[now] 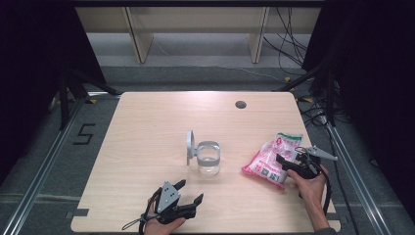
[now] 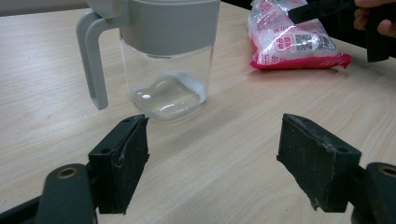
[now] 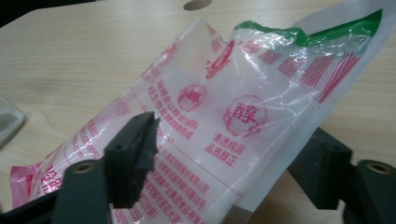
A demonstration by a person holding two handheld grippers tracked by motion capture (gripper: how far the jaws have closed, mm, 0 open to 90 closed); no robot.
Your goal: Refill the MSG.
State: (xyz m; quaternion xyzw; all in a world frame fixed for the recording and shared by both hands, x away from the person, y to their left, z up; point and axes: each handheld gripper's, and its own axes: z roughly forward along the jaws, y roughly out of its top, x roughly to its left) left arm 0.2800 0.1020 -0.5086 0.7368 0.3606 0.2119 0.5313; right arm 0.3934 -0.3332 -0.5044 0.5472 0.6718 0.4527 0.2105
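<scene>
The plastic bag [image 1: 272, 161], pink and white with a torn green-edged top, lies on the table [image 1: 147, 127] to the right of the glass jar [image 1: 209, 160], near but apart from it. Its long axis runs slantwise, the torn mouth pointing away from the person and the sealed pink end toward the jar's side. The right gripper [image 1: 288, 160] is by far the nearer tool: its jaws straddle the bag, one on each side, set wide, with the film between them but not visibly pinched. The left gripper [image 1: 190, 191] rests in front of the jar, jaws spread, holding nothing.
</scene>
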